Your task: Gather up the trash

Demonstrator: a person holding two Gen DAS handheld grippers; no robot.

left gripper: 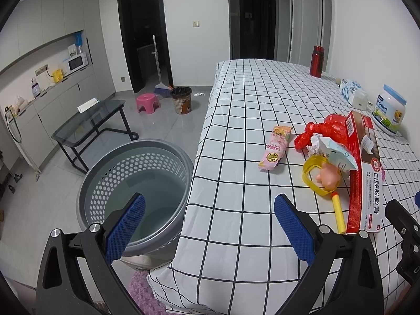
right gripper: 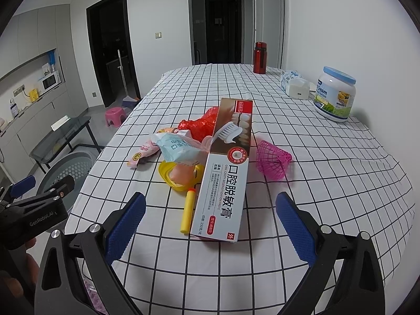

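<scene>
Left wrist view first: the left gripper is spread wide with nothing between its blue pads, hanging over the near-left corner of the checked tablecloth. Down on the floor to the left, right against the table edge, sits the grey perforated basket. As far as I can see the inside is bare, so I'd say basically nothing has been collected yet. The trash is all still on the table to the right: a pink snack wrapper lying on its own, then a heap with a red plastic bag, a crumpled pale-blue packet, a yellow ring, a yellow foam dart and a long red toothpaste box leaning across it.

Right wrist view: the right gripper is also open and empty, pointed straight at the near end of the toothpaste box, which lies between the fingers' line but isn't touched. A pink mesh net sits just right of the box. There's something peach-coloured inside the yellow ring, maybe a toy, hard to tell. The far-right milk powder tub, tissue pack and red bottle don't look like trash.

So: whole pile left to go, box looks like the first pick.
</scene>
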